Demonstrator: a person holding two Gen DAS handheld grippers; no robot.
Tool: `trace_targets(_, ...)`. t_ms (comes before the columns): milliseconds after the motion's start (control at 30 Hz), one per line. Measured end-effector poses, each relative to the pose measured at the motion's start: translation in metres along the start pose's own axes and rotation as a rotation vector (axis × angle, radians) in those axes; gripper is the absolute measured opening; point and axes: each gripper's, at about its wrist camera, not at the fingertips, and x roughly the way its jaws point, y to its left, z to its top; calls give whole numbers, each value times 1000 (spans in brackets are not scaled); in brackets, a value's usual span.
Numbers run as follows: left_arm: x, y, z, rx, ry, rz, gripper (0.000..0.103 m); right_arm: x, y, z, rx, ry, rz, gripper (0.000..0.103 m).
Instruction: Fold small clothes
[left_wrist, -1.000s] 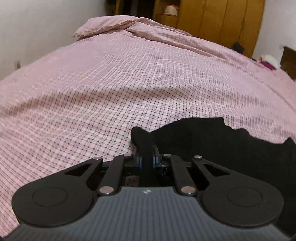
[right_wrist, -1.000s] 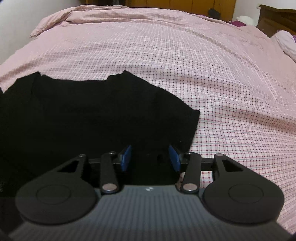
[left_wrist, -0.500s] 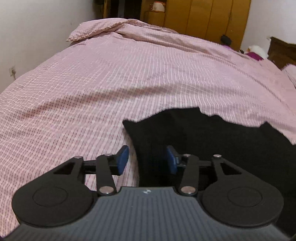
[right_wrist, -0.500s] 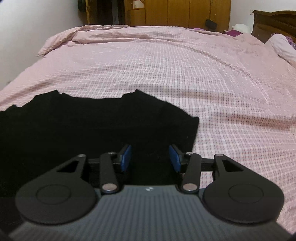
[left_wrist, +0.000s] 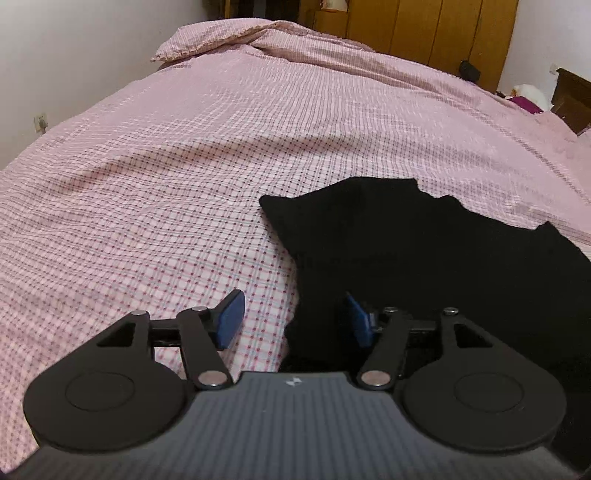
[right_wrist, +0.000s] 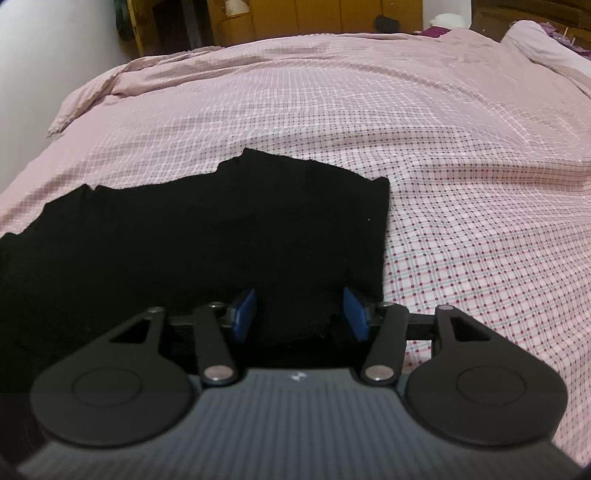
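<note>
Underneath everything lies the bed (left_wrist: 155, 155), covered by a pink checked duvet (right_wrist: 461, 177) that runs back toward a rumpled pillow (left_wrist: 207, 37) and a row of wooden wardrobe doors (left_wrist: 424, 29) along the far wall. On the duvet, at the near edge, a black garment (right_wrist: 207, 236) lies spread flat; its far edge is uneven, with a stepped outline. In the left wrist view the garment (left_wrist: 424, 251) fills the right half of the foreground, its left corner resting on the checks. The left gripper (left_wrist: 293, 321) hangs low over that left border with its jaws spread wide, one blue pad (left_wrist: 231, 319) above bare duvet and the other above black cloth, nothing caught between them. The right gripper (right_wrist: 301, 314) sits near the garment's right border, jaws likewise spread apart, both blue pads (right_wrist: 245, 314) over the black fabric and pinching none of it.
</note>
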Motion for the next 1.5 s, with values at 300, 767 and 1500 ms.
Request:
trace_targets(300,-41,13,-19,-38,2,-25,66,-32,4,-9,35,-27,-15,54)
trace_targets(767,-88,10,-40,-44,17,-51,66,-85,10,-24,91,-27,30,55)
trace_targets(1500,-146,7,-79,-20,33,-86,67,-134,32,-62,28,23,102,55)
